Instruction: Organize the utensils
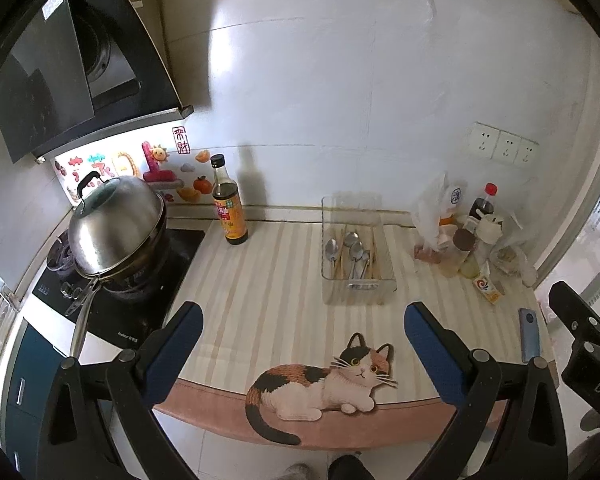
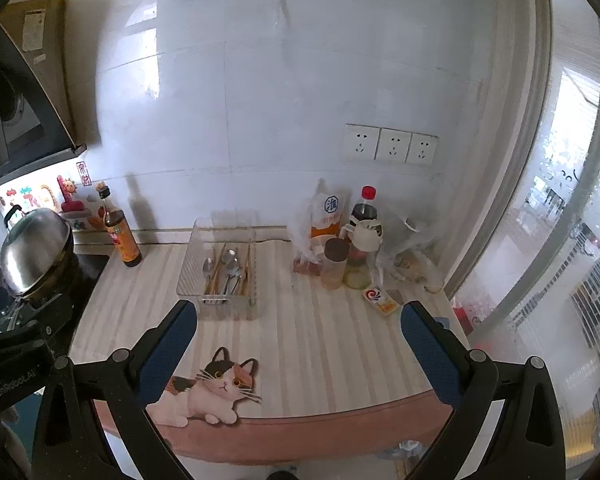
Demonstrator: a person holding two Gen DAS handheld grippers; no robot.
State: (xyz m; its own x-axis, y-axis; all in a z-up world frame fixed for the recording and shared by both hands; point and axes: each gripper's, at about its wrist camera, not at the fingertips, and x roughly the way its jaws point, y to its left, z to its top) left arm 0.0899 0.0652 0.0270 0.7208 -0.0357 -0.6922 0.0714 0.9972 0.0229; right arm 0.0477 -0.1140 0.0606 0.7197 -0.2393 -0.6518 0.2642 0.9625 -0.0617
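A clear plastic bin (image 1: 386,280) stands on the striped counter mat (image 1: 268,280). It holds several metal spoons (image 1: 354,250) and wooden chopsticks (image 1: 378,254) lying lengthwise. The bin (image 2: 188,276) with its spoons (image 2: 230,266) and chopsticks (image 2: 216,270) also shows in the right wrist view. My left gripper (image 1: 303,314) is open and empty, held back over the counter's near edge, well short of the bin. My right gripper (image 2: 298,314) is open and empty, also near the front edge, to the right of the bin.
A dark sauce bottle (image 1: 228,204) stands left of the bin. A lidded wok (image 1: 114,232) sits on the stove at left. Bottles, jars and plastic bags (image 2: 352,248) crowd the back right corner. A small carton (image 2: 382,298) and a phone (image 1: 530,334) lie at right.
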